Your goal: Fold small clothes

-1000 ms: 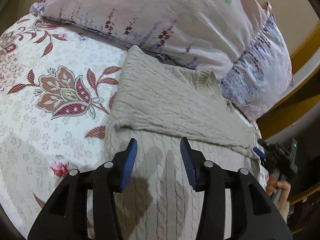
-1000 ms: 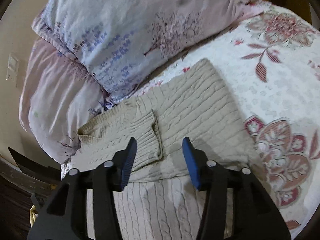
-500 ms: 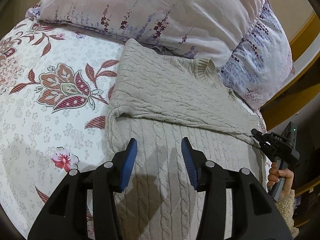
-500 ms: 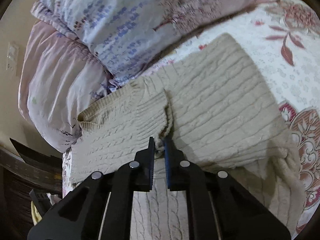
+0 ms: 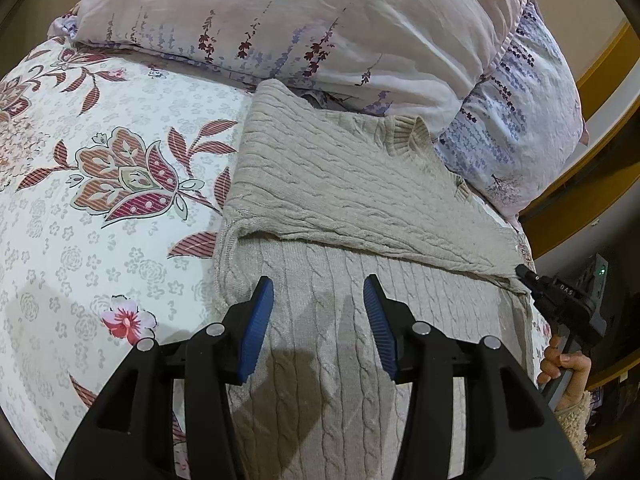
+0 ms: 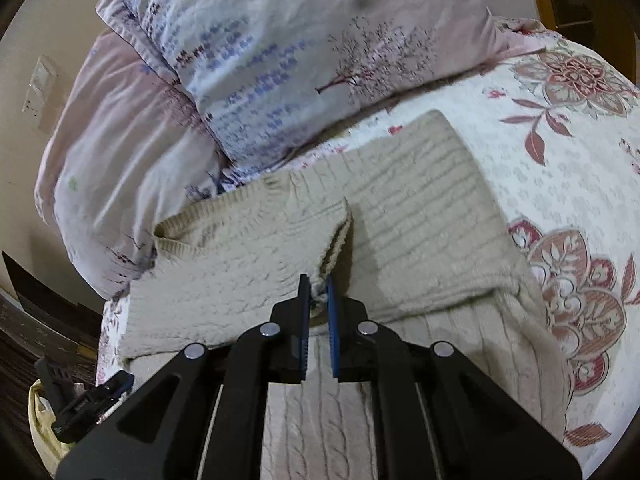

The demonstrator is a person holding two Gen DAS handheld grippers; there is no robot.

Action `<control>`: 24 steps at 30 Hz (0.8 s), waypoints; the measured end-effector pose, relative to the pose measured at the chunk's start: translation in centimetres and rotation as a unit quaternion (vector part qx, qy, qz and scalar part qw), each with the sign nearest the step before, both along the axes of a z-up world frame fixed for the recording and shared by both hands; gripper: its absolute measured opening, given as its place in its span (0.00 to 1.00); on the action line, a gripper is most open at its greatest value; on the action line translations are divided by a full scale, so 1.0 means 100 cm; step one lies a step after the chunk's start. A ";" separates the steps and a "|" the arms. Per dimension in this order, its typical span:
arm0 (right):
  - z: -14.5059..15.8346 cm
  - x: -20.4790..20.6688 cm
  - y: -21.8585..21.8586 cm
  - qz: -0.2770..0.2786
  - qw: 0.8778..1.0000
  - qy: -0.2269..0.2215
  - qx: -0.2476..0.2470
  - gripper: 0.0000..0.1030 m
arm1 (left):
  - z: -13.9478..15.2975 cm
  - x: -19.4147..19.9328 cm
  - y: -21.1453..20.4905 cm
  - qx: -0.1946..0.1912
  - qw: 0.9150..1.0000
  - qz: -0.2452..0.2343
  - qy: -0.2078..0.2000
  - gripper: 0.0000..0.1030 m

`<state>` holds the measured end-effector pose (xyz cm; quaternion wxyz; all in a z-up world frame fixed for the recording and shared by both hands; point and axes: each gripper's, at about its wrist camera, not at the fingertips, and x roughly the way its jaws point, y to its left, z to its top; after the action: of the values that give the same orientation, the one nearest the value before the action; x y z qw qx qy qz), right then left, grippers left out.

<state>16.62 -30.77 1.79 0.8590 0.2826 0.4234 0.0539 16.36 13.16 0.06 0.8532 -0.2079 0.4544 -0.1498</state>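
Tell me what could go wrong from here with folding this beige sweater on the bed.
1. The right gripper pinches only the ribbed cuff edge of the sleeve; the loose knit could slip free or stretch when pulled.
2. The left gripper hovers open over the sweater, so nothing pins the body and it may drag across the bedsheet.
3. The pillows sit against the collar, crowding any fold that way.

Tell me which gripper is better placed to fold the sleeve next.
Right, likely. The right gripper is already shut on the sleeve cuff, while the left gripper hovers open over the sweater body, gripping nothing.
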 end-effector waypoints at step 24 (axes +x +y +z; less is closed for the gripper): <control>0.007 -0.052 -0.035 0.017 1.000 -0.004 -0.015 0.53 | 0.013 -0.055 0.033 -0.024 0.999 -0.002 -0.022 0.53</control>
<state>11.42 -34.28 2.53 0.8639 0.2621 0.4254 0.0635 10.82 16.45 1.36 0.8577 -0.2240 0.4318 -0.1667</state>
